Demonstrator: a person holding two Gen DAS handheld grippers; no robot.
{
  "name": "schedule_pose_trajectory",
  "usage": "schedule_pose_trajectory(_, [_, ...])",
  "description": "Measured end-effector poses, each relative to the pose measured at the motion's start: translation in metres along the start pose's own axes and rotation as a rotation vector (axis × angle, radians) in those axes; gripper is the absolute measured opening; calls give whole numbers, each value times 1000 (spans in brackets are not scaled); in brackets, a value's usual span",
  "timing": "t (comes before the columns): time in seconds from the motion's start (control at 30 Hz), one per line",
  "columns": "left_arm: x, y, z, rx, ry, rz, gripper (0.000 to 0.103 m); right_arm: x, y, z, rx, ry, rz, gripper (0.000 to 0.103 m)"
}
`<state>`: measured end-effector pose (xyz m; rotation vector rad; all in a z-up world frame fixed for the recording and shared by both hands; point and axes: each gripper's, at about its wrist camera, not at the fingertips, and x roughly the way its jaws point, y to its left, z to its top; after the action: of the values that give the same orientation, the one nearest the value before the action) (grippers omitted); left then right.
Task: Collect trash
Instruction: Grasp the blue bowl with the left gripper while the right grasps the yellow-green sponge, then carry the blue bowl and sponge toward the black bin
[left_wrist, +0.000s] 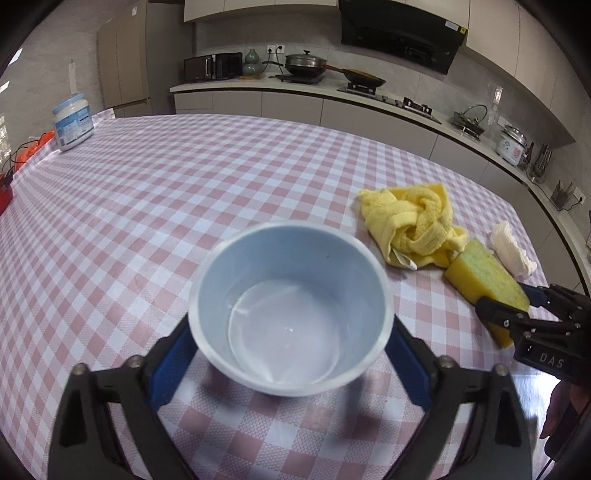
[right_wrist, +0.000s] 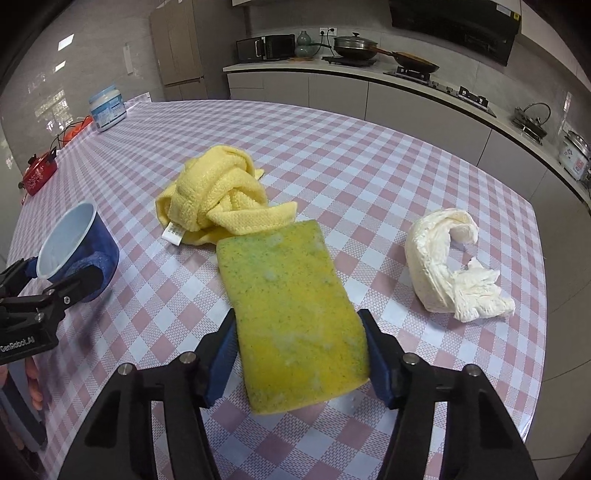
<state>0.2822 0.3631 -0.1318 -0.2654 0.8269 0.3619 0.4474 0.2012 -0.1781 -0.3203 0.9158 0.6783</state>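
Left wrist view shows my left hand-held gripper with its blue pads against both sides of the blue cup, which looks raised a little off the checked counter; I read that as grasping the cup. On the right wrist view, my right hand-held gripper has its pads on the two long edges of the yellow-green sponge, clamped on it. Just beyond the sponge lies a knotted yellow cloth, touching its far edge. A crumpled white paper towel sits to the right, apart from both.
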Motion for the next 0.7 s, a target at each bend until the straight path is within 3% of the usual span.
schedule_pose_trajectory(0.07, [-1, -1, -1, 13, 2, -17, 78, -3, -1, -1, 6, -1, 2, 60])
schedule_pose_trajectory(0.7, [-83, -11, -25, 123, -104, -123, 77, -100, -4, -53, 92, -93, -88, 60])
